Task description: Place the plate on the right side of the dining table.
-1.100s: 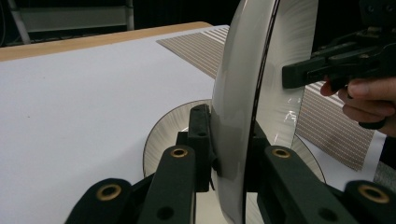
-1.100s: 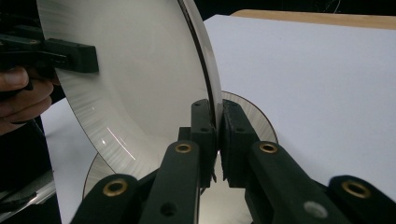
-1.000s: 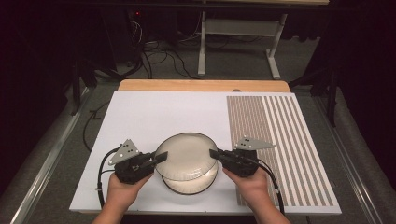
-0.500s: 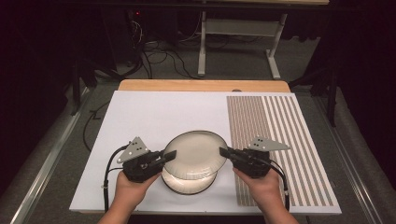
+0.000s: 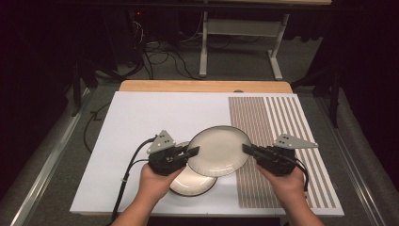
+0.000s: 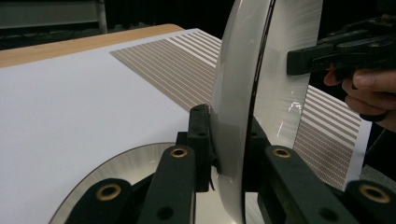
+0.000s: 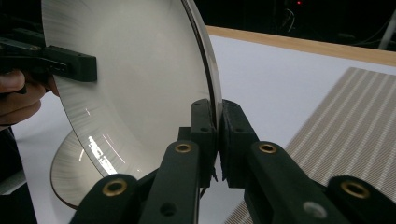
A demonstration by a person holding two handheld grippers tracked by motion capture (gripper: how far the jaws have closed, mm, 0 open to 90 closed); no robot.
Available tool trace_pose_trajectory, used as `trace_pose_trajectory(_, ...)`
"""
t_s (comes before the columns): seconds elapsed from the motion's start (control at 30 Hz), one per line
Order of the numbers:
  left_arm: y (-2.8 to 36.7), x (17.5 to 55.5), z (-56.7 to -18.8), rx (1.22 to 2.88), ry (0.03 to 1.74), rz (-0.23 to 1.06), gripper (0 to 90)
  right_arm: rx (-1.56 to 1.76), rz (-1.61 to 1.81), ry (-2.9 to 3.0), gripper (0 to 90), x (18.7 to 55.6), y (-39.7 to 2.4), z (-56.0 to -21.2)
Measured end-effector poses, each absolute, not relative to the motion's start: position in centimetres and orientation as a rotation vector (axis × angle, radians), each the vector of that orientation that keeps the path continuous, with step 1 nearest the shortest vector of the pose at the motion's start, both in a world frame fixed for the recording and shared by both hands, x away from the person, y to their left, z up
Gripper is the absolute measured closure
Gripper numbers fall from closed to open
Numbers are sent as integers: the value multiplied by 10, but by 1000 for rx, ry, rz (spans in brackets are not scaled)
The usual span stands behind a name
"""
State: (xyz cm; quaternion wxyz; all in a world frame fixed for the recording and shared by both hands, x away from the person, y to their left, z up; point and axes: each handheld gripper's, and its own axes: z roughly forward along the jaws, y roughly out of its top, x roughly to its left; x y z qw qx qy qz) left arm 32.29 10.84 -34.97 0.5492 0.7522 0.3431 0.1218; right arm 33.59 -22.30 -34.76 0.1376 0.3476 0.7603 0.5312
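1. While both grippers clamp its rim, the upper plate (image 5: 219,150) hangs tilted above the lower plate (image 5: 190,182); the left gripper (image 5: 192,153) pinches its left edge, the right gripper (image 5: 249,149) its right edge.
2. Beneath lies a white mat (image 5: 141,122) with a striped panel (image 5: 273,141) on a wooden table (image 5: 202,86).
3. Behind, cables (image 5: 155,52) and a metal stand (image 5: 240,33) sit on the dark room's grey floor.
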Motion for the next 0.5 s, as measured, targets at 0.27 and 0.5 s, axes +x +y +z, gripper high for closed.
trace_pose_trajectory(0.27, 72, 341, -355, 1802, 823, 249, 791, 1070, 1510, 2145, 875, 339, -258, -351)
trace_pose_trajectory(0.5, 44, 349, -357, 1805, 826, 245, 784, 1119, 1505, 2092, 875, 337, -283, -353)
